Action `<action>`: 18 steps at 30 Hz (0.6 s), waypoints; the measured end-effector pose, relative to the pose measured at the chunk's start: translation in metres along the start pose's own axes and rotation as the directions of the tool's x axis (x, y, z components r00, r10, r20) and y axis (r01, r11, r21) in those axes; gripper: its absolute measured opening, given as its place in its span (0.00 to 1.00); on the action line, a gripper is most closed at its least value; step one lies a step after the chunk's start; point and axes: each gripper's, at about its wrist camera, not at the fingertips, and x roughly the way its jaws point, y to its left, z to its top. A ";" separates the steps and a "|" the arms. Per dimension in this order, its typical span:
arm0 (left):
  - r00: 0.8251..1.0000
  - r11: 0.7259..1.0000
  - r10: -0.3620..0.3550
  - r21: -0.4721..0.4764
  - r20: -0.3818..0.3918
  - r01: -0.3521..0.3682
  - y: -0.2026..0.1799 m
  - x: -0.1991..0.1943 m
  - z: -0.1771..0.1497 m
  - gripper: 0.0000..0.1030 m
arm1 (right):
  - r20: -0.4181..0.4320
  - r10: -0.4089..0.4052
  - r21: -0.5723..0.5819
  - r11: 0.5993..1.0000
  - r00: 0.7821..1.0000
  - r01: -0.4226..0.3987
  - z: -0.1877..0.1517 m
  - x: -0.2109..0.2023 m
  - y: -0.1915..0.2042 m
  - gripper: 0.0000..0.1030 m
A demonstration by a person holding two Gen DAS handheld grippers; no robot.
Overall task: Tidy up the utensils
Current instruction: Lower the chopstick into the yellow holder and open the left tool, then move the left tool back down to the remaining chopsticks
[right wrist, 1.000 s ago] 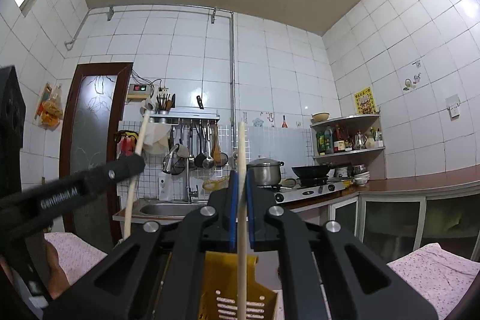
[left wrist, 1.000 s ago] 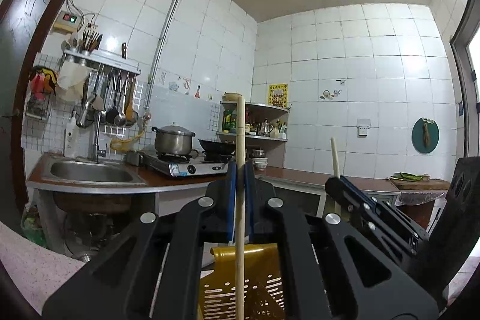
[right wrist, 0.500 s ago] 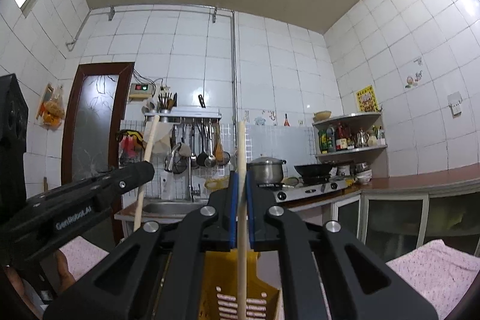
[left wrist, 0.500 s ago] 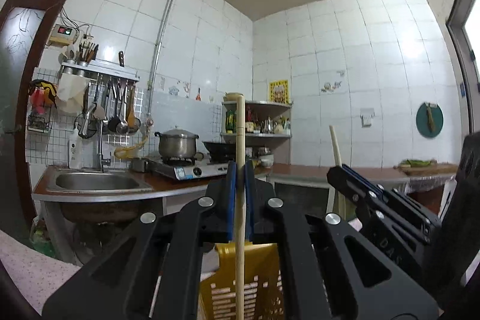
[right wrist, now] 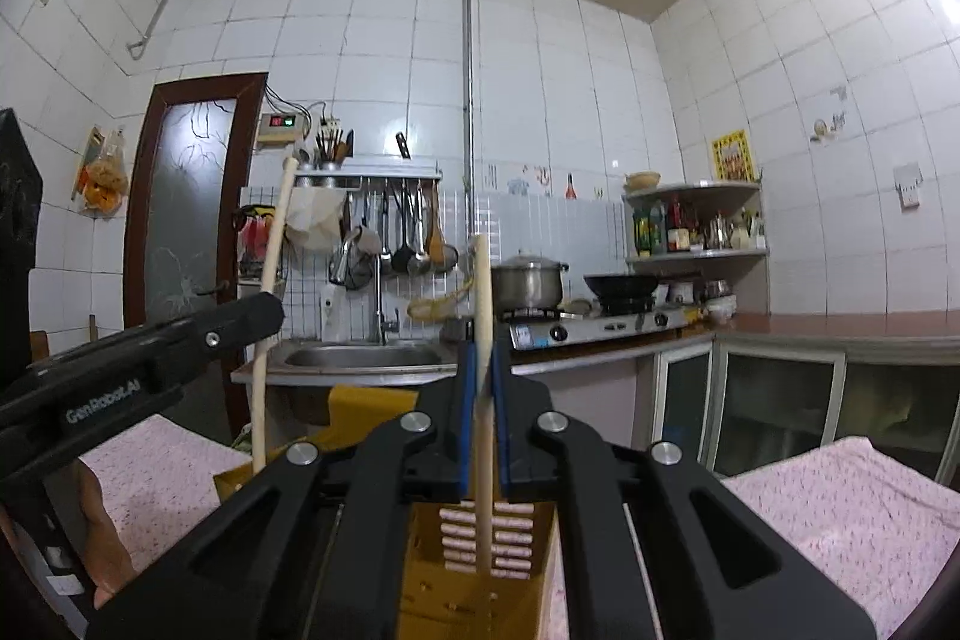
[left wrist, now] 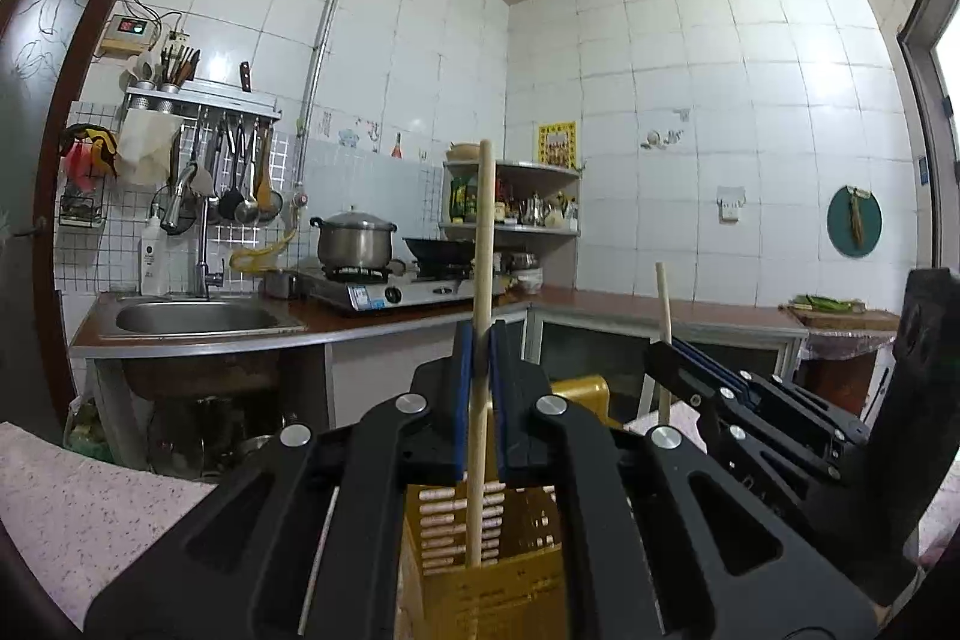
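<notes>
While each stands upright over the yellow basket (left wrist: 480, 586), both grippers, left (left wrist: 478, 340) and right (right wrist: 483, 340), clamp one wooden chopstick (left wrist: 483, 244) apiece.

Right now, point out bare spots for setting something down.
Free: pink tabletop right of the yellow holder, and counter between stove and cutting board. Crowded: around the sink and stove.
</notes>
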 end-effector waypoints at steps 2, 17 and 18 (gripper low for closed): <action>1.000 1.000 -0.001 -0.003 -0.002 0.001 0.001 -0.006 0.001 0.05 | -0.006 0.004 0.001 1.000 1.000 -0.004 0.001 -0.004 0.000 0.06; 0.998 0.996 -0.024 -0.082 -0.065 0.019 0.008 0.023 0.018 0.04 | -0.043 -0.013 0.012 1.000 0.999 0.013 0.003 -0.008 -0.002 0.06; 0.996 0.997 -0.023 -0.072 -0.081 0.018 0.007 0.022 0.011 0.04 | -0.053 -0.014 0.010 1.000 0.998 0.015 0.002 -0.006 -0.002 0.06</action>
